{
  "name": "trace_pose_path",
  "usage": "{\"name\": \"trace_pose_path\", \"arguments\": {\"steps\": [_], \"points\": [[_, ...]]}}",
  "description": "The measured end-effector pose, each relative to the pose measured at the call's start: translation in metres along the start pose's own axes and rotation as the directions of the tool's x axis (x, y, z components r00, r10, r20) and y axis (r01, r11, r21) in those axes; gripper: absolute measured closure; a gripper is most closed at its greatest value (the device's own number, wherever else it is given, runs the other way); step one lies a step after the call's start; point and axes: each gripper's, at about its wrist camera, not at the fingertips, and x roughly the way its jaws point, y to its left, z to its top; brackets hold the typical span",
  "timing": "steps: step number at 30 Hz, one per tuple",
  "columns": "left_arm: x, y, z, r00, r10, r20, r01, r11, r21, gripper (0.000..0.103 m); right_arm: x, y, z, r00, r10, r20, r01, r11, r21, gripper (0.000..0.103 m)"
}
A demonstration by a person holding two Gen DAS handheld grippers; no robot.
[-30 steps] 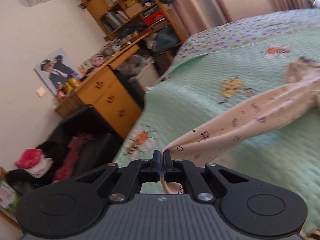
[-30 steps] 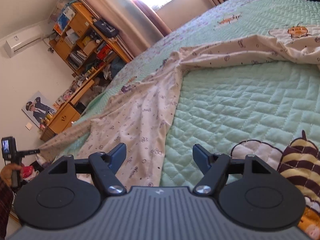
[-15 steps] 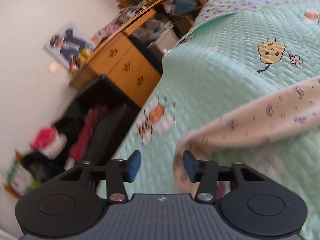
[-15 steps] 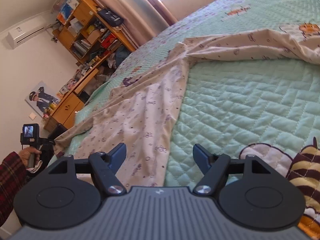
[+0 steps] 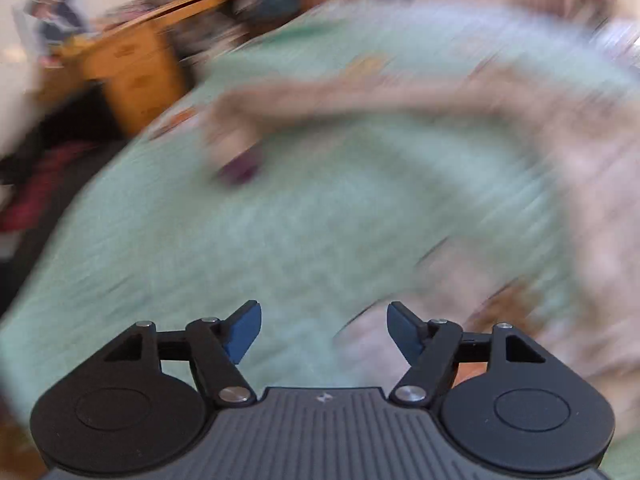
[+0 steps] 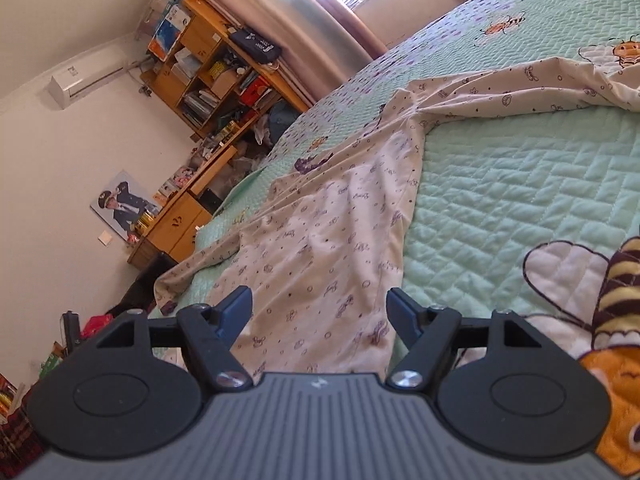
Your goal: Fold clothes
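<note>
**Released: sleeve end dropped, left tool swinging clear**

Moved since a second ago: the left gripper (image 5: 324,330), then pinched shut on the tip of the cream printed garment (image 6: 320,248) and holding it taut above the bed, now stands with its blue pads spread wide and nothing between them. Its view is smeared by fast motion; the garment shows there only as a pale band arcing across the green quilt (image 5: 240,240) ahead and off to the right, apart from the fingers.

Item, garment: lies stretched out along the quilt, one long narrow part trailing toward the bed's edge near the wooden desk (image 6: 176,224), the broad part running down toward the right tool. No fold is visible in it.

Item, right gripper (image 6: 319,310): pads (image 6: 236,312) parted wide, empty, hovering just above the near hem, which spans the gap between them.

Judgement: the pull looks like a straightening stretch now let go; the cloth lies flat enough for a fold, and the near hem sits closest to a grasp.
</note>
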Motion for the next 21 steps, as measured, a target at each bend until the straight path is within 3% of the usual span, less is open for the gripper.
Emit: {"name": "trace_pose_path", "arguments": {"steps": [2,5,9,10,12,14,16,17,19,21], "points": [[-0.001,0.014,-0.015,0.999,0.039,-0.009,-0.039,0.998,-0.042,0.028,-0.007,0.003,-0.002,1.000,0.004,0.000,-0.004,1.000,-0.010,0.028],[-0.020,0.038,-0.032,0.995,0.097,0.030,-0.091,0.983,-0.162,0.029,-0.007,0.009,-0.001,1.000,0.002,0.012,-0.002,1.000,-0.021,0.026],[-0.054,0.028,-0.031,0.983,0.122,0.136,-0.100,0.982,-0.160,0.026,-0.006,0.017,0.001,0.999,-0.002,0.032,0.004,0.999,-0.038,0.026],[-0.063,0.020,-0.026,0.979,0.110,0.173,-0.086,0.986,-0.141,0.022,-0.006,0.019,0.001,0.999,-0.004,0.037,0.005,0.999,-0.042,0.026],[-0.069,0.005,-0.012,0.978,0.106,0.178,-0.080,0.986,-0.145,0.001,-0.005,0.023,0.002,0.999,-0.006,0.047,0.008,0.999,-0.050,0.026],[-0.059,-0.001,0.000,0.953,0.220,0.207,-0.190,0.969,-0.156,0.001,-0.005,0.027,0.003,0.998,-0.008,0.056,0.011,0.998,-0.058,0.026],[-0.049,-0.006,0.012,0.910,0.340,0.237,-0.306,0.937,-0.169,0.001,-0.006,0.030,0.004,0.998,-0.014,0.066,0.019,0.998,-0.067,0.026],[-0.039,0.008,0.013,0.870,0.432,0.238,-0.393,0.899,-0.194,0.001,-0.009,0.031,0.005,0.997,-0.022,0.071,0.028,0.997,-0.073,0.026],[-0.017,0.042,0.015,0.757,0.612,0.228,-0.562,0.789,-0.249,0.001,-0.015,0.031,0.007,0.996,-0.041,0.084,0.047,0.996,-0.080,0.026],[0.004,0.075,0.016,0.610,0.765,0.207,-0.704,0.643,-0.300,0.001,-0.022,0.028,0.011,0.992,-0.077,0.100,0.085,0.993,-0.081,0.026]]}}
